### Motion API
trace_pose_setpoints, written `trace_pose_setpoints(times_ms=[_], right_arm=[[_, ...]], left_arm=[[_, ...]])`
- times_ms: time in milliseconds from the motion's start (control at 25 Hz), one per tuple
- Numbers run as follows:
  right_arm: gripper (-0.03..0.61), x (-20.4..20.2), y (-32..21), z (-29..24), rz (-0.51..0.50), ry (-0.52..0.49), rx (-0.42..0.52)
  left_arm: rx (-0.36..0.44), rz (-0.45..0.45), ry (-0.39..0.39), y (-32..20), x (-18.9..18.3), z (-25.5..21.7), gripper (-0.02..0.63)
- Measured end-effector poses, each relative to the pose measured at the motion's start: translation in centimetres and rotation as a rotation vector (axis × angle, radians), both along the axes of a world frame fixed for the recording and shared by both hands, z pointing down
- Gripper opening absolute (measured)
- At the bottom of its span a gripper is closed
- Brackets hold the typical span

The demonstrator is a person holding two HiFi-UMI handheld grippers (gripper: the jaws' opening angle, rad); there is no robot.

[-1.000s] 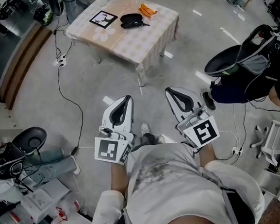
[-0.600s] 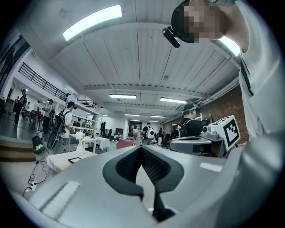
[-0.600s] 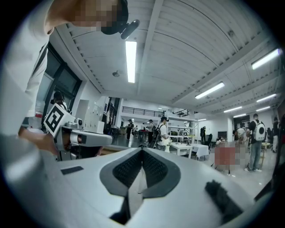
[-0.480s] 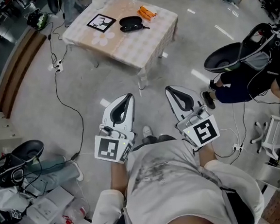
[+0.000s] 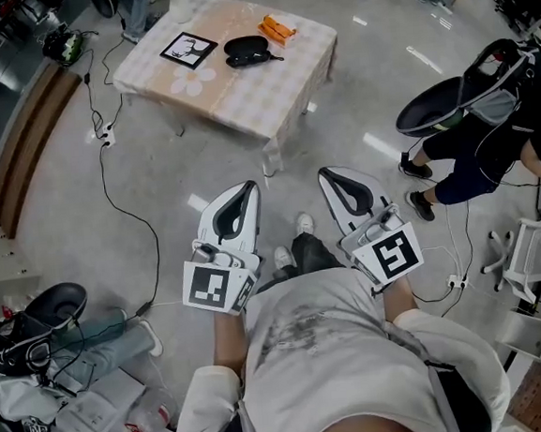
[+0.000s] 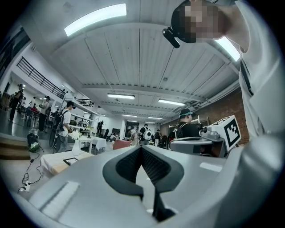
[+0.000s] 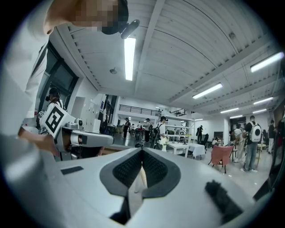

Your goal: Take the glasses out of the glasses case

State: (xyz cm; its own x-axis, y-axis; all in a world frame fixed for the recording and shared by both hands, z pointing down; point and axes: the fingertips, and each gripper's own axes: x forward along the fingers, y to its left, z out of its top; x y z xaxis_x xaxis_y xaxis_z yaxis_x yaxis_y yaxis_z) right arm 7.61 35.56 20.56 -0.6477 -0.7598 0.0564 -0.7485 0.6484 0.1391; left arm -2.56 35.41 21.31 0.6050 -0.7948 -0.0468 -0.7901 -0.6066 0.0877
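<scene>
The black glasses case (image 5: 246, 48) lies shut on a low table (image 5: 240, 86) with a checked cloth, far ahead of me at the top of the head view. Beside it are a black-framed card (image 5: 188, 50) and an orange object (image 5: 276, 29). My left gripper (image 5: 246, 186) and right gripper (image 5: 326, 173) are held side by side at waist height over the floor, well short of the table. Both are shut and hold nothing. In the left gripper view the jaws (image 6: 141, 148) meet, with the table (image 6: 55, 164) low at the left. The right gripper (image 7: 141, 150) is likewise shut.
A black cable (image 5: 122, 190) runs over the floor left of the table. A seated person (image 5: 477, 159) and a black chair (image 5: 449, 101) are at the right, with a white stool (image 5: 529, 263) near them. Bags and clutter (image 5: 48, 361) lie at the lower left.
The table and case have slid up and to the left in the head view, and one of my feet has stepped forward. Both grippers keep the same shut pose.
</scene>
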Motion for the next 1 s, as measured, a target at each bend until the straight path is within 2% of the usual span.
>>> trace_pose_setpoints(times_ms=[520,1000], right_arm=[[0.017,0.6,-6.1,0.6,-0.053,-0.002,-0.009],[0.017,2.9,-12.1,0.6,-0.101,-0.016,-0.015]], left_arm=[[-0.019,-0.047,-0.009,-5.5,0.6,0.5,0.008],[-0.023,-0.093,-0.019,-11.0,2.8,0.5,0.008]])
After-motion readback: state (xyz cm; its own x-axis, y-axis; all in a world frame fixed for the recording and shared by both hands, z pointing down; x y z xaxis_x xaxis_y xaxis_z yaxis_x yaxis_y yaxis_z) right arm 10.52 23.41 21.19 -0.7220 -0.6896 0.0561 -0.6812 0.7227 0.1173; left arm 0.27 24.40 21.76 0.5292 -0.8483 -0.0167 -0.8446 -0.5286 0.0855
